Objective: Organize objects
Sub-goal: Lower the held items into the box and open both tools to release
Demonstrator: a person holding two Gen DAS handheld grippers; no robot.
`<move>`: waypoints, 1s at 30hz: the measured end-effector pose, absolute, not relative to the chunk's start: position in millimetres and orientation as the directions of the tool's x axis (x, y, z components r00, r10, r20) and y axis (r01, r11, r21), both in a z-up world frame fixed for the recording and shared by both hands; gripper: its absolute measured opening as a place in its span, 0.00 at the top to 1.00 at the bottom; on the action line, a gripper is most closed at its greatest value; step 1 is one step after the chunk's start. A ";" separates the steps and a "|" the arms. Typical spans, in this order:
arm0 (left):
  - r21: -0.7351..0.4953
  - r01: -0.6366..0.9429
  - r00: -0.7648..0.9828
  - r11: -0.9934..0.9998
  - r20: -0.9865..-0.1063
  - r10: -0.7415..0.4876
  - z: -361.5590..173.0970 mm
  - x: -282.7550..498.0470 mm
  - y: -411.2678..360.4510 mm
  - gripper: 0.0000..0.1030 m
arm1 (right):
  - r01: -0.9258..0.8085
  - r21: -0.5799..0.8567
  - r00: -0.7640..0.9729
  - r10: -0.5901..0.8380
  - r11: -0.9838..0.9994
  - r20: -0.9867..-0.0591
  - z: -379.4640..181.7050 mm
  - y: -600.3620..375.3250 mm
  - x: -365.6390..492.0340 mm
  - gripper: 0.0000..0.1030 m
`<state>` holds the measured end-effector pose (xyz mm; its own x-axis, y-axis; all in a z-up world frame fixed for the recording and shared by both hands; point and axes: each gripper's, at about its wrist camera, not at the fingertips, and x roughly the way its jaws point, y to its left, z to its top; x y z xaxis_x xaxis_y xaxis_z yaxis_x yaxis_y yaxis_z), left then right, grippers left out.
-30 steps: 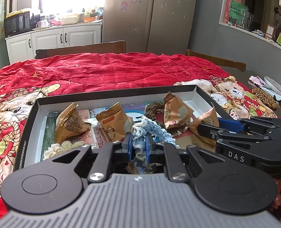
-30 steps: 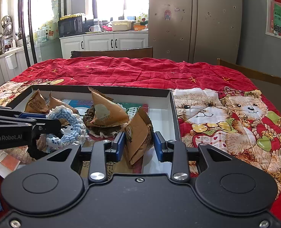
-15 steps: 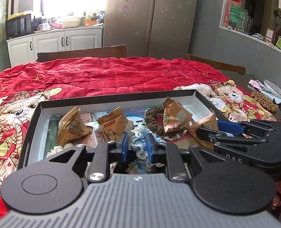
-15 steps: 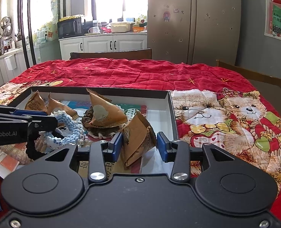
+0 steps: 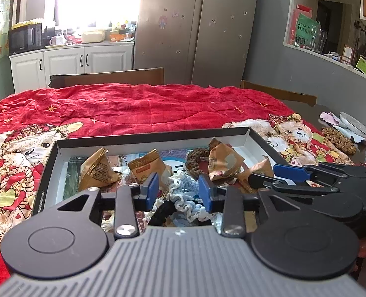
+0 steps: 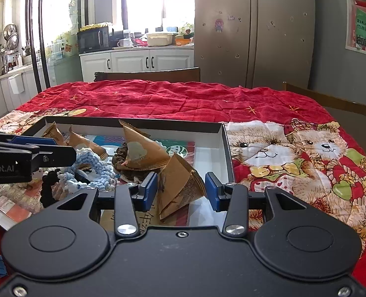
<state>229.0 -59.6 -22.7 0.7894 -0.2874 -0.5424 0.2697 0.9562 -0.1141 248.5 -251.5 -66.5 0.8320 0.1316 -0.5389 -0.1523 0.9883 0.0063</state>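
Presently my left gripper (image 5: 178, 190) stands wide open, holding nothing; the blue crocheted piece (image 5: 186, 193) lies between its pads inside the black tray (image 5: 49, 165). My right gripper (image 6: 181, 191) likewise gapes around a brown pyramid packet (image 6: 178, 185), pads apart from it.

This is a home kitchen and dining room. A tall steel fridge (image 6: 254, 32) dotted with stickers stands beside white cabinets (image 6: 136, 61) carrying a microwave (image 6: 93, 38). Wooden chairs (image 5: 108, 76) sit at a table spread with a red teddy-bear cloth (image 6: 183, 99), and wall shelves (image 5: 331, 24) hold glasses and cards.
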 end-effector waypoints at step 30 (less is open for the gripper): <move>-0.122 0.267 0.836 0.956 -0.463 -0.293 17.2 190.5 -36.6 0.36 | -0.175 0.040 0.883 0.175 0.984 -0.435 -13.1 -257.4 202.5 0.58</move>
<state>190.5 -36.6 17.2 0.8364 -0.2930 -0.4632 0.2673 0.9559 -0.1220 202.5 -257.4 -13.1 0.8830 0.1751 -0.4354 -0.1755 0.9837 0.0398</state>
